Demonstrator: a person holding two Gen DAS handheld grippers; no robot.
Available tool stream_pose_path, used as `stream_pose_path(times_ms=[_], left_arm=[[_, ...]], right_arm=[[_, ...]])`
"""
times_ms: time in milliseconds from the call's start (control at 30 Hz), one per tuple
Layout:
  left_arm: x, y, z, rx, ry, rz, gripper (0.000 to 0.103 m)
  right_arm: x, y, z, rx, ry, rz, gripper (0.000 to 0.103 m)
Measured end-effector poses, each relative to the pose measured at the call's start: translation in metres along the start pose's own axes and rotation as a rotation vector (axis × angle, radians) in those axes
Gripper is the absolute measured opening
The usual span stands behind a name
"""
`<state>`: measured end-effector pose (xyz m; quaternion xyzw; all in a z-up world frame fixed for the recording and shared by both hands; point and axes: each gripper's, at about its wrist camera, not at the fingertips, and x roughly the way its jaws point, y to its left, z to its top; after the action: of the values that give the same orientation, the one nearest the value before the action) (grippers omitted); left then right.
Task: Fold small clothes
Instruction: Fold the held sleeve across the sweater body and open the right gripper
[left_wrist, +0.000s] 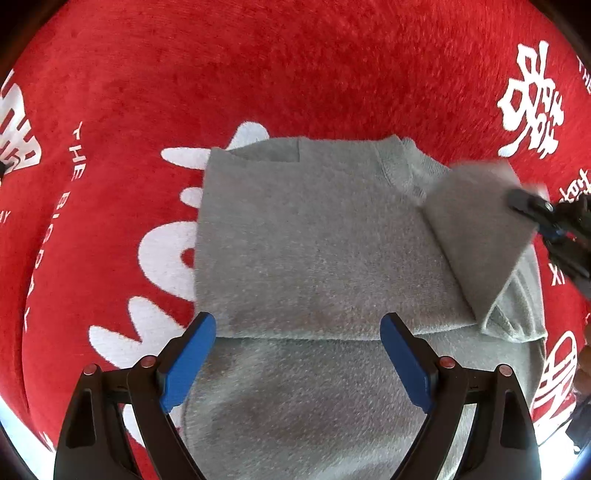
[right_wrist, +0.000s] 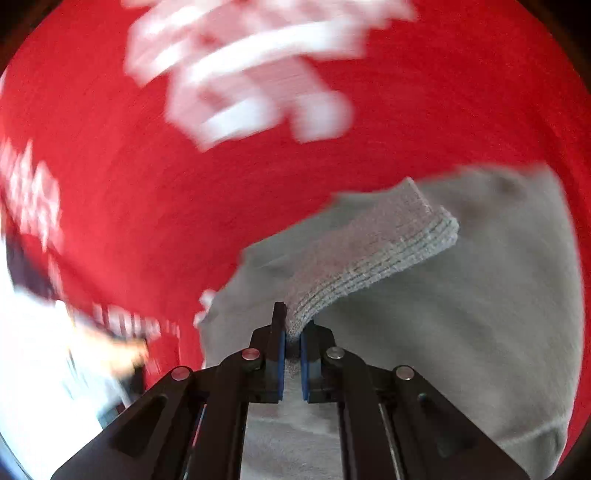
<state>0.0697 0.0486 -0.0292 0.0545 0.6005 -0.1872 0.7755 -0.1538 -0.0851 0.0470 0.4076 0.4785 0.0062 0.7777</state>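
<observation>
The red blanket (left_wrist: 295, 74) carries white lettering: "THE" reads clearly, the rest is blurred or cut off. On it lies the grey sweater (left_wrist: 314, 240), partly folded. The left claw (left_wrist: 297, 354) hangs released above its near edge; the right claw (right_wrist: 291, 338) is clenched on a lifted fold at the sweater's right

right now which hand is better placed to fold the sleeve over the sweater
Right. The right gripper is shut on the grey sleeve, lifting it above the sweater. The left gripper hangs open, holding nothing.
</observation>
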Motion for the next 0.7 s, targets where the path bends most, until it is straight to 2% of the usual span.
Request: stream_pose_path(times_ms=[133, 267, 333, 400, 433, 500, 567, 700], left_arm=[[-0.011, 0.012, -0.002, -0.023, -0.013, 0.003, 0.091], [-0.014, 0.031, -0.007, -0.054, -0.014, 0.016, 0.091], [-0.015, 0.039, -0.010, -0.067, -0.011, 0.025, 0.091], [-0.015, 0.046, -0.011, -0.080, -0.007, 0.032, 0.091], [-0.016, 0.048, -0.011, -0.087, -0.008, 0.033, 0.091], [-0.019, 0.052, -0.008, -0.104, -0.013, 0.029, 0.091], [-0.027, 0.050, -0.003, -0.110, -0.031, 0.020, 0.091], [-0.038, 0.038, 0.014, -0.085, -0.071, -0.005, 0.091]], right_arm=[[0.039, 0.065, -0.018, -0.297, 0.125, -0.005, 0.007], [0.077, 0.084, -0.044, -0.421, 0.242, -0.057, 0.012], [0.094, 0.080, -0.052, -0.435, 0.301, -0.116, 0.019], [0.098, 0.082, -0.061, -0.456, 0.303, -0.137, 0.037], [0.092, 0.082, -0.065, -0.467, 0.289, -0.141, 0.041], [0.078, 0.081, -0.068, -0.461, 0.270, -0.139, 0.043], [0.046, 0.061, -0.070, -0.393, 0.246, -0.119, 0.043], [-0.009, -0.003, -0.074, -0.106, 0.187, -0.130, 0.043]])
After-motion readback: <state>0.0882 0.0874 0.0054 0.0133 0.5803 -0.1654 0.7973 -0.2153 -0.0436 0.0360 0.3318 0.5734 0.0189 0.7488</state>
